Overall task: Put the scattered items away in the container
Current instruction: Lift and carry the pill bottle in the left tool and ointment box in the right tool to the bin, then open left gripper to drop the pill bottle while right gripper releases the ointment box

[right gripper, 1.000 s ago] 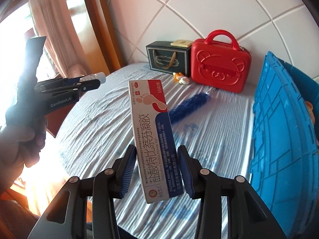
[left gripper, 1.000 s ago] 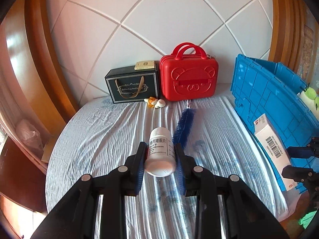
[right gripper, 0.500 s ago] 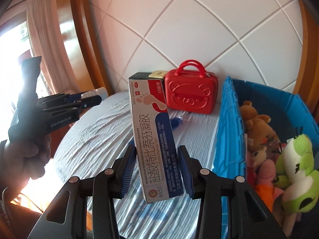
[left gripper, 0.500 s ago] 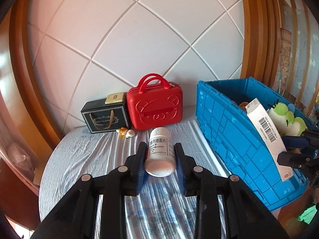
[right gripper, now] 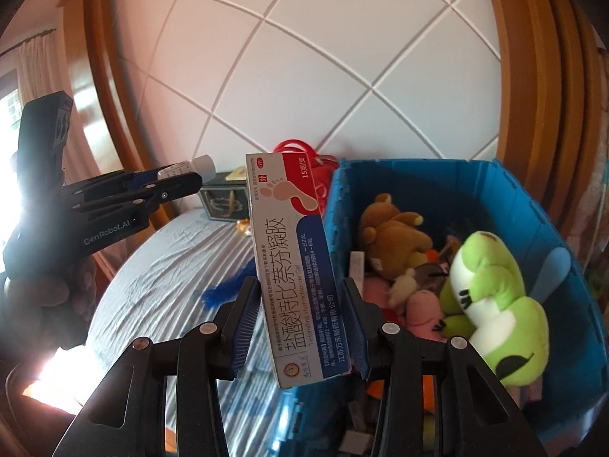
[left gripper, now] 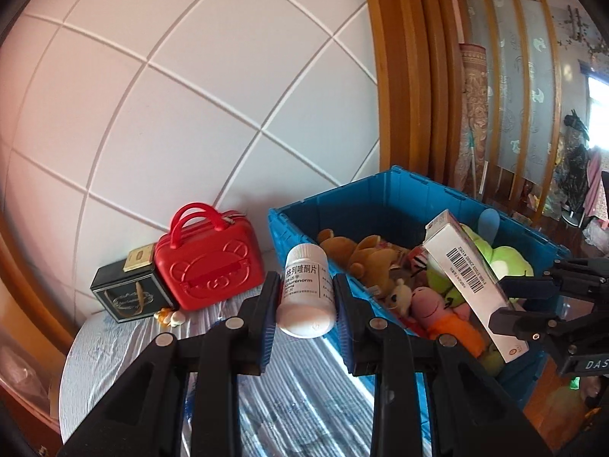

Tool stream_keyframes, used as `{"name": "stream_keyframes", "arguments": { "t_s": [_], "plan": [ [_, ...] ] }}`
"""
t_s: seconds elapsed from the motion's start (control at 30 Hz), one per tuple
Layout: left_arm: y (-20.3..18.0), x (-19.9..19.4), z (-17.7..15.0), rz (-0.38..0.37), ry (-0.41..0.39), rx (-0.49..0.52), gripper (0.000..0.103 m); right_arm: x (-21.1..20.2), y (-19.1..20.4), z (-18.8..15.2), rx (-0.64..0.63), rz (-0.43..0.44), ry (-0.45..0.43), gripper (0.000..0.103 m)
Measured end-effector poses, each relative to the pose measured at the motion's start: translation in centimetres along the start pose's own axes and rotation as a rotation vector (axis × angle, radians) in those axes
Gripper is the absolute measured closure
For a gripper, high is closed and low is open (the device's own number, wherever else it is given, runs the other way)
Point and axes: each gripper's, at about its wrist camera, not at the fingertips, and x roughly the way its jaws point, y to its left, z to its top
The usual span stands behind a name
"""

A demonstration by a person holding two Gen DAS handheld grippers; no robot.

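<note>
Risk of early drop: left tongs (left gripper: 305, 306) clamped on pill bottle (left gripper: 306, 291), poised at blue crate (left gripper: 384, 194) rim, over bed (left gripper: 121, 346). Right tongs (right gripper: 302, 323) gripping ointment box (right gripper: 295, 262) near rim; could snag.

You hold your left gripper (left gripper: 305, 306) tilted a little downward, and its two blue pads (left gripper: 269, 306) press on both sides of a white bottle (left gripper: 306, 292). Your right gripper (right gripper: 302, 318) also points a little downward, and it is clamped on a tall medicine box (right gripper: 295, 262), which stands up between the jaws. Your left hand (right gripper: 49, 289) is wrapped around the handle of its gripper, at the left of the right gripper.
</note>
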Motion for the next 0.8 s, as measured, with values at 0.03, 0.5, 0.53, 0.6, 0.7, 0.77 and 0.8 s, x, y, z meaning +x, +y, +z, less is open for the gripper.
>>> {"name": "stream_keyframes", "arguments": {
  "t_s": [0.03,0.5,0.53,0.6,0.7,0.77,0.8],
  "plan": [
    [-1.0,0.5,0.5,-0.016,-0.001,0.008,0.076,-0.4,-1.1,-0.1,0.015,-0.015,-0.002,0.061],
    [-11.3,5.2,4.8,-0.168,0.013,0.102,0.076,-4.0,-12.8,0.8,0.131,-0.172,-0.029,0.061],
    [-11.7,5.5,5.1,-0.171,0.014,0.102,0.076,-4.0,-13.5,1.1,0.132,-0.178,-0.032,0.061],
    [-12.3,6.0,5.6,-0.178,0.015,0.106,0.076,-4.0,-14.6,1.5,0.136,-0.189,-0.035,0.061],
    [-13.2,6.6,6.1,-0.180,0.015,0.119,0.076,-3.6,-16.4,2.1,0.137,-0.207,-0.032,0.061],
    [-13.8,7.1,6.4,-0.179,0.016,0.126,0.076,-3.3,-17.5,2.4,0.135,-0.218,-0.028,0.061],
    [-14.0,7.4,6.5,-0.178,0.019,0.128,0.076,-3.1,-18.0,2.5,0.135,-0.221,-0.026,0.061]
  ]
}}
